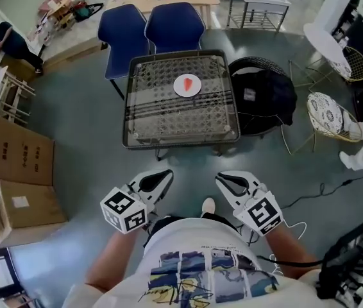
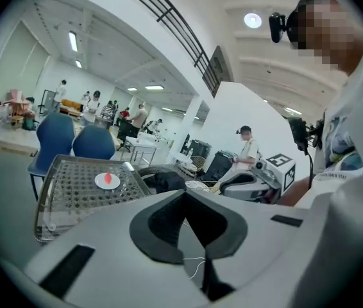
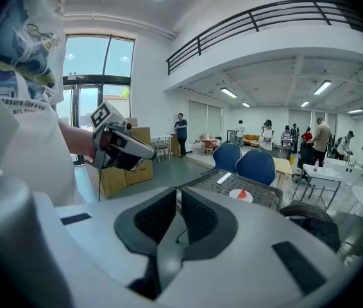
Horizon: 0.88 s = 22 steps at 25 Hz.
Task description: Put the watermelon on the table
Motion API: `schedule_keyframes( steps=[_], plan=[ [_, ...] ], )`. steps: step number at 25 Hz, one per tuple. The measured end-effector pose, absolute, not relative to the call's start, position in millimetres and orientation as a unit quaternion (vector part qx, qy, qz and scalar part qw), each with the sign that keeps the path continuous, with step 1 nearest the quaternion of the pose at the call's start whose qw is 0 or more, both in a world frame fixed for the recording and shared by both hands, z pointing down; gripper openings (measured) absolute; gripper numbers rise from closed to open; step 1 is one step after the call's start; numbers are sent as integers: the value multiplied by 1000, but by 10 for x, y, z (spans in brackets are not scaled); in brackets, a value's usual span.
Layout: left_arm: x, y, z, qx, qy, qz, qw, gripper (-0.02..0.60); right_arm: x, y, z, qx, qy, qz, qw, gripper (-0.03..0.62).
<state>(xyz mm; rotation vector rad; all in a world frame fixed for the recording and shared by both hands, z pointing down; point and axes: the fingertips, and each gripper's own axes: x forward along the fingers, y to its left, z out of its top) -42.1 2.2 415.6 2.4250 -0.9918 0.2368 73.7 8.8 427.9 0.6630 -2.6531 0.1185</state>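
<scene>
A red watermelon slice (image 1: pixel 187 83) lies on a small white plate (image 1: pixel 180 92) on the far half of the mesh-topped table (image 1: pixel 132 138). It also shows in the left gripper view (image 2: pixel 108 178) and the right gripper view (image 3: pixel 242 192). My left gripper (image 1: pixel 168 172) and right gripper (image 1: pixel 219 178) are held close to my body, well short of the table's near edge, their tips pointing at it. Both are shut with nothing between the jaws. Each gripper view shows its own jaws together, left gripper (image 2: pixel 185 194), right gripper (image 3: pixel 174 195), and the other gripper off to one side.
Two blue chairs (image 1: pixel 151 27) stand behind the table. A black bag on a round wire seat (image 1: pixel 263 95) is right of it, with a cushioned wire chair (image 1: pixel 333 117) further right. Cardboard boxes (image 1: pixel 15 154) stand at the left. Cables (image 1: pixel 323 188) run over the floor.
</scene>
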Motion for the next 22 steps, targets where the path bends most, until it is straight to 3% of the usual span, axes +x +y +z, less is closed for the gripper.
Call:
schedule_keyframes(
  steps=[13,22],
  plan=[
    [-1539,1523,3806,912,-338,66,221,9,-639,1466,4081,222,-952,41,205,25],
    [-1969,1919,3514,914,-352,27,201,9,-1076,1957,3904,230,-953,34,196,20]
  ],
)
